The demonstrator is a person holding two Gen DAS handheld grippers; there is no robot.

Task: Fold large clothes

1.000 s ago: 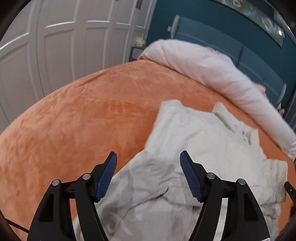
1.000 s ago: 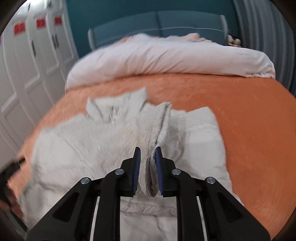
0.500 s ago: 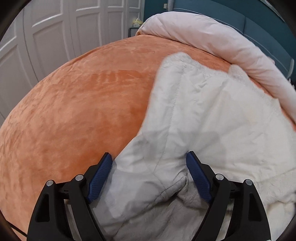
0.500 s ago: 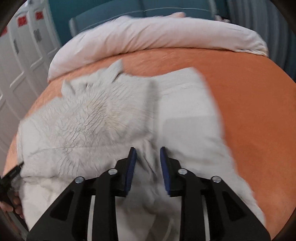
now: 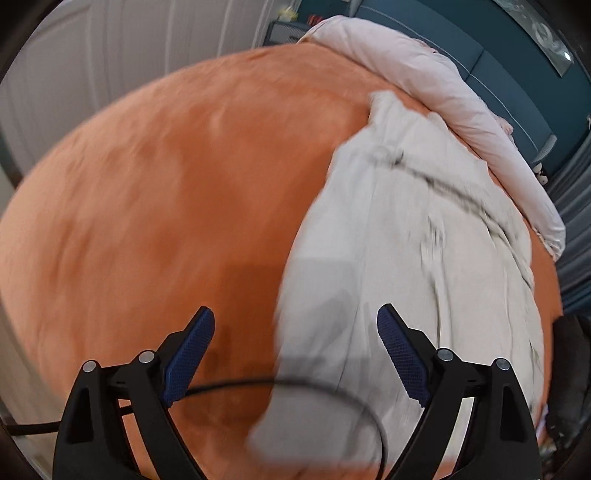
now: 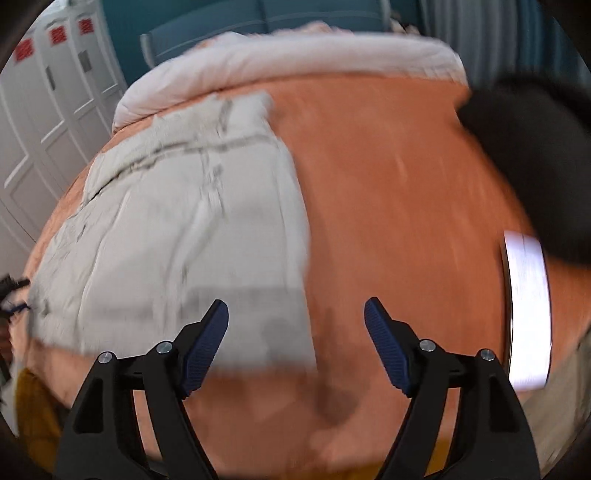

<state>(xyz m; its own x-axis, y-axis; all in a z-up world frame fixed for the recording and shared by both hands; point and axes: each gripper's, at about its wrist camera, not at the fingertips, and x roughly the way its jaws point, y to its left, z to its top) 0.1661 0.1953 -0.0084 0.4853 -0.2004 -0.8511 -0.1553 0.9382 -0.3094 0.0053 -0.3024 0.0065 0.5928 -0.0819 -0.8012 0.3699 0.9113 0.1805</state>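
Observation:
A large cream-white garment (image 5: pixel 399 258) lies flat on the orange bedspread (image 5: pixel 166 192), folded into a long panel. In the left wrist view my left gripper (image 5: pixel 295 325) hovers over the garment's left edge, its jaws opening wide with nothing pressed between the blue pads. The right wrist view shows the same garment (image 6: pixel 192 221) at left on the bedspread (image 6: pixel 388 184). My right gripper (image 6: pixel 295 317) hangs above the garment's lower right corner, jaws opening, pads clear of the cloth. Both views are motion-blurred.
A pale pink duvet (image 5: pixel 436 85) is rolled along the head of the bed before a teal headboard (image 6: pixel 258 18). White wardrobe doors (image 6: pixel 48 103) stand at left. A dark blurred mass (image 6: pixel 535 158) and a white band (image 6: pixel 528 302) sit at right. A black cable (image 5: pixel 295 384) crosses under my left gripper.
The right gripper let go of the bunched cloth, opened and swung right off the garment. The left gripper opened wider and shifted left to the garment's edge. The garment now lies flatter.

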